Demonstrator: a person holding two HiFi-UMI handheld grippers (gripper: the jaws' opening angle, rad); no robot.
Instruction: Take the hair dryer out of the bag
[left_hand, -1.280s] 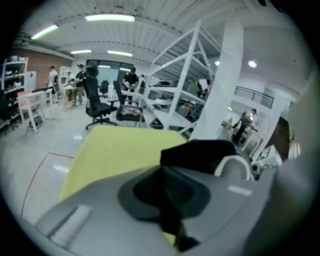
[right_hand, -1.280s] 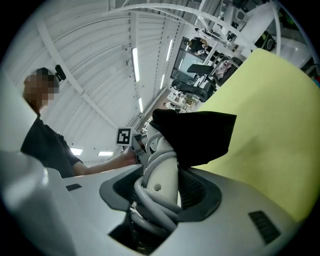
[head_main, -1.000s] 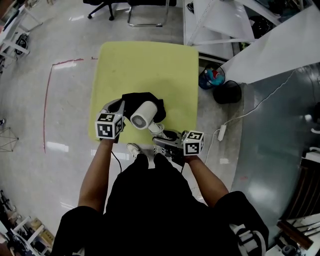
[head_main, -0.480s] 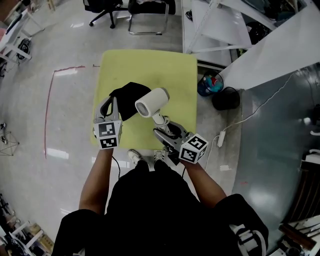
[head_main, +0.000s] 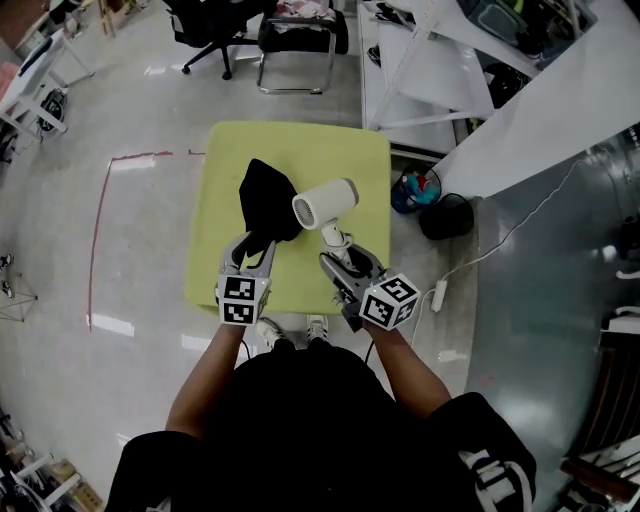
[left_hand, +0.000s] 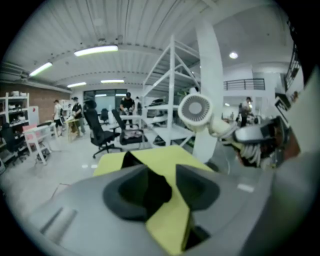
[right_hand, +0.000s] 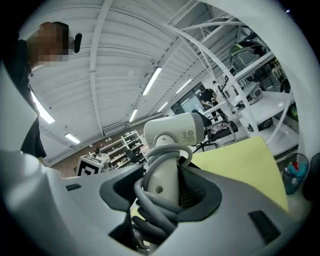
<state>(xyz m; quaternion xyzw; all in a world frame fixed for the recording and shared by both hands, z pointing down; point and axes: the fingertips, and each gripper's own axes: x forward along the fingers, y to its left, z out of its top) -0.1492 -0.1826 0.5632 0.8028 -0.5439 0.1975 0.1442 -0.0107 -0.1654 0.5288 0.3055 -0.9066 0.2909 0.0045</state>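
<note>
Workshop floor, yellow table (head_main: 320, 150). The dryer (head_main: 325, 203) is out of the bag, its handle clamped in the right gripper (head_main: 343, 263). At its nine o'clock, the bag (head_main: 262, 190) lies slack between the left gripper's (head_main: 257, 250) just-opened jaws. I judge the task nearly done.

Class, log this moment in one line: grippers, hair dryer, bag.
left gripper: jaws just opened, bag between them | right gripper: shut on hair dryer handle | hair dryer: out of bag
</note>
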